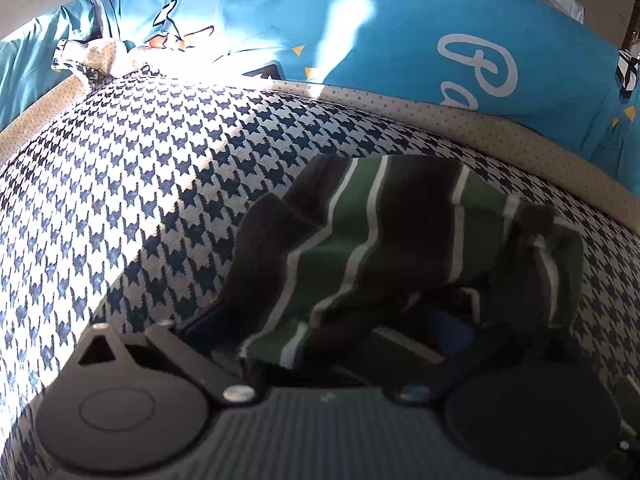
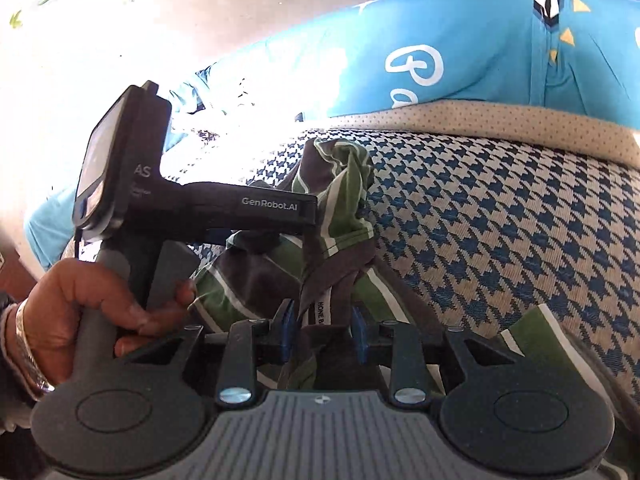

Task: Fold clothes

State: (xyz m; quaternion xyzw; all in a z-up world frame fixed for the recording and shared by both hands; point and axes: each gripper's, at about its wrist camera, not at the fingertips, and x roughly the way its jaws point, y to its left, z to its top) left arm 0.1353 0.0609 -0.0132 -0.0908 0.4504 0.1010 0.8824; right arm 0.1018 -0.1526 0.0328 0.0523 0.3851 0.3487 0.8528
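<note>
Largest surface: bed cover in navy-and-cream houndstooth weave (image 1: 132, 184), edged on the far side by a beige dotted band (image 2: 500, 124). Beyond that band lies a bright blue quilt with white lettering (image 1: 400, 52); a patch of it on the left is washed out by sunlight.

Task item: dark brown and green striped garment with thin white lines (image 1: 380, 232), bunched on the houndstooth cover, near-centre in both views.

Left gripper (image 2: 310, 212): black body marked "GenRobot.AI", held by a hand (image 2: 80, 304) at near left. Its tip is buried in a raised fold of the garment; cannot tell whether it is clenched.

Right gripper (image 2: 323, 334): blue pads (image 2: 289, 330) standing apart, dark cloth with a white label between them, not visibly pressed — released.
</note>
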